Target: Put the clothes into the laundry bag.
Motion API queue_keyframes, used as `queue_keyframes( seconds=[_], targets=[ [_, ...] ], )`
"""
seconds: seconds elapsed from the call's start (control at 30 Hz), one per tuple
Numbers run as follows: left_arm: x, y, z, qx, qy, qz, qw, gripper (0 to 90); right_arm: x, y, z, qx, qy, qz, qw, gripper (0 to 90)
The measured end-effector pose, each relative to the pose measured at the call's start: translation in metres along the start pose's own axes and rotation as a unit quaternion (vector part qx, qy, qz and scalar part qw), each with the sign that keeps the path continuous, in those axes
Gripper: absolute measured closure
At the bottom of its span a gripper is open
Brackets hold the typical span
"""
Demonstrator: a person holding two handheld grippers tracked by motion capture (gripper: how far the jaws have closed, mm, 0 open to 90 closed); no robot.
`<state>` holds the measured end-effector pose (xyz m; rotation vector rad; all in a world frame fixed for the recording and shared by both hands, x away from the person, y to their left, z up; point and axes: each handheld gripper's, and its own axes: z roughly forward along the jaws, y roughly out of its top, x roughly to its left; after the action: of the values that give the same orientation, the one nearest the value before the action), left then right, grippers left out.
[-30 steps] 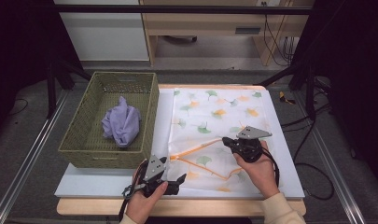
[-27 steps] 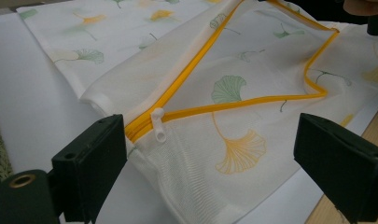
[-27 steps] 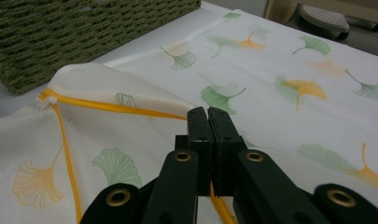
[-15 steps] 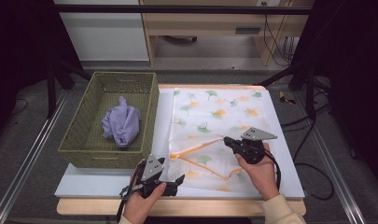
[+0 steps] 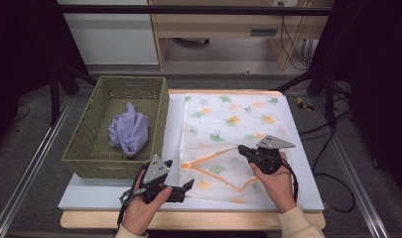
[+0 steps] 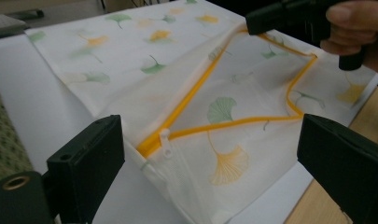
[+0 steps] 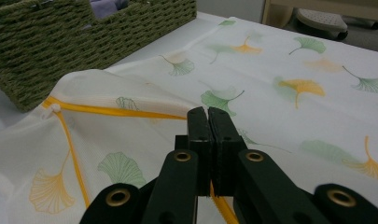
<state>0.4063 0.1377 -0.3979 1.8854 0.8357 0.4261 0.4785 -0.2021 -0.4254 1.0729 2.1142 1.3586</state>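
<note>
A white mesh bag printed with ginkgo leaves lies flat on the table, its orange zipper open. My right gripper is shut on the upper edge of the opening and holds that flap raised; in the right gripper view its jaws are pressed together over the orange zipper tape. My left gripper stands open at the bag's near-left corner. In the left gripper view its jaws straddle the white zipper pull without touching it.
A green woven basket stands left of the bag with a crumpled lilac cloth inside. The white tabletop ends in a wooden front edge close to my hands. A desk and cables lie beyond the table's far side.
My left gripper has risen slightly at the bag's near-left corner, still open. The right gripper has kept still with the flap in it.
</note>
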Motion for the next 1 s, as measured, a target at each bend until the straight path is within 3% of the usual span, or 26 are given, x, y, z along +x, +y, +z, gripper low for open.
queue_keyframes(
  seconds=[0.1,0.2,0.27,0.37,0.7,0.8,1.0],
  targets=[
    [0.006,0.01,-0.003,0.0,0.007,0.001,1.0,6.7,0.0,-0.001,0.0,0.003,0.001,-0.002,1.0,88.9],
    [0.021,0.03,-0.006,0.015,0.009,-0.004,0.9998,6.8,0.0,-0.001,-0.002,0.003,0.002,-0.001,1.0,88.8],
    [0.025,0.034,-0.007,0.022,0.012,-0.004,0.9997,6.8,0.0,-0.002,-0.002,0.003,0.002,0.0,1.0,88.8],
    [0.037,0.049,-0.01,0.044,0.036,0.013,0.9983,6.8,0.001,-0.005,-0.003,0.005,0.0,0.0,1.0,88.8],
    [0.062,0.065,-0.011,0.068,0.067,0.01,0.9954,7.4,0.001,-0.005,-0.004,0.002,0.0,0.002,1.0,88.8],
    [0.074,0.07,-0.011,0.069,0.077,-0.006,0.9947,6.9,0.001,-0.007,-0.006,0.005,0.0,-0.003,1.0,88.8],
    [0.092,0.074,-0.014,0.075,0.1,-0.008,0.9921,6.9,0.0,-0.01,-0.009,0.007,0.003,-0.005,1.0,88.8]
  ],
)
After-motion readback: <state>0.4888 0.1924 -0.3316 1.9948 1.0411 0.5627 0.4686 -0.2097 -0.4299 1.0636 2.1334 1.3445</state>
